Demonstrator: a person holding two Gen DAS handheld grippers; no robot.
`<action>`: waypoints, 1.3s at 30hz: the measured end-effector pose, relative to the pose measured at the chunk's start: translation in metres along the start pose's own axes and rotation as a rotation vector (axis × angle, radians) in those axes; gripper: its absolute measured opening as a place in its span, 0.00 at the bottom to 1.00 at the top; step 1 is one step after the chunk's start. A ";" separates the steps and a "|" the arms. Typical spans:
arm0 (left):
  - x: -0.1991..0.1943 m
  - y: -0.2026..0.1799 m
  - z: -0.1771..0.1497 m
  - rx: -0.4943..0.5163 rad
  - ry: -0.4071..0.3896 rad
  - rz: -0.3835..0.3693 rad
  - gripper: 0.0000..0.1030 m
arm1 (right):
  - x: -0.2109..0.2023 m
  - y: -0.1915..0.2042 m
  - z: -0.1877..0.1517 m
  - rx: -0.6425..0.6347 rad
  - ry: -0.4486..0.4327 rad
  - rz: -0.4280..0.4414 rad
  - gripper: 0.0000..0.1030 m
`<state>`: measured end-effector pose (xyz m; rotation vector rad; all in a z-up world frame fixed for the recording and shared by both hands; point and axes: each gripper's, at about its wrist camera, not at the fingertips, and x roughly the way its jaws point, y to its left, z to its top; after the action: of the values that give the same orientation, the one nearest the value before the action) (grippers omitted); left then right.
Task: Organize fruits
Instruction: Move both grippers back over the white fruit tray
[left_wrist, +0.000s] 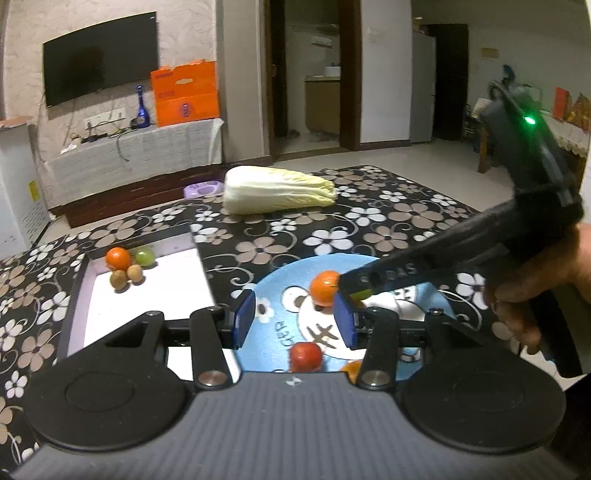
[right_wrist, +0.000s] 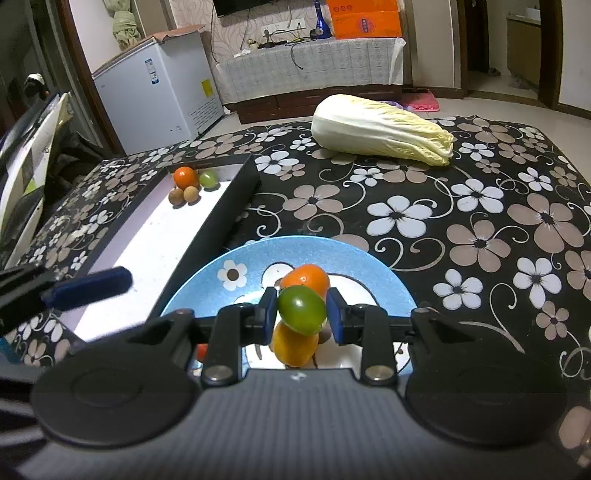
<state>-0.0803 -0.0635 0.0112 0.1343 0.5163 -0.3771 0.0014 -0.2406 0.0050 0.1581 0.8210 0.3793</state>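
— Green, that's the colour of the small oval fruit (right_wrist: 302, 309) pinched between the two blue pads of the right gripper (right_wrist: 302, 312). Its long axis is tilted, upper end toward the left pad, lower end toward the right pad.

— Where is it hanging?

— Over the blue plate (right_wrist: 376, 264). Just beyond the fingertips sits an orange (right_wrist: 308, 278) on the plate, and under the held fruit a yellow-orange one (right_wrist: 293, 347).

— And the left gripper (left_wrist: 293, 319)?

— Its jaws stand wide apart with nothing between them, hovering over the near part of the same plate (left_wrist: 280, 284). A red fruit (left_wrist: 306, 356) lies just under and between its fingers; the orange (left_wrist: 324, 287) is ahead, next to the right gripper's tip (left_wrist: 351, 286).

— The box?

— Ahead and to the left of both grippers: a black box with a white floor (left_wrist: 147, 295). In its far corner are an orange fruit (left_wrist: 118, 258), a green one (left_wrist: 144, 256) and two small brown ones (left_wrist: 126, 276), bunched together.

— Anything else?

— A cabbage (right_wrist: 380, 129) lies on its side farther ahead on the flowered cloth (right_wrist: 480, 221), stem end left, leaf tips right.
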 end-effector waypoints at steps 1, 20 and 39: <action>-0.001 0.003 0.000 -0.009 0.000 0.008 0.51 | 0.000 0.000 0.000 -0.001 0.002 0.001 0.32; -0.002 0.042 0.008 -0.123 -0.013 0.147 0.51 | -0.012 0.000 0.007 0.043 -0.100 0.057 0.34; 0.015 0.108 0.003 -0.185 0.018 0.303 0.51 | 0.012 0.043 0.036 -0.002 -0.157 0.093 0.36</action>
<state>-0.0254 0.0311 0.0099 0.0360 0.5369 -0.0314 0.0240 -0.1957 0.0335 0.2223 0.6598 0.4493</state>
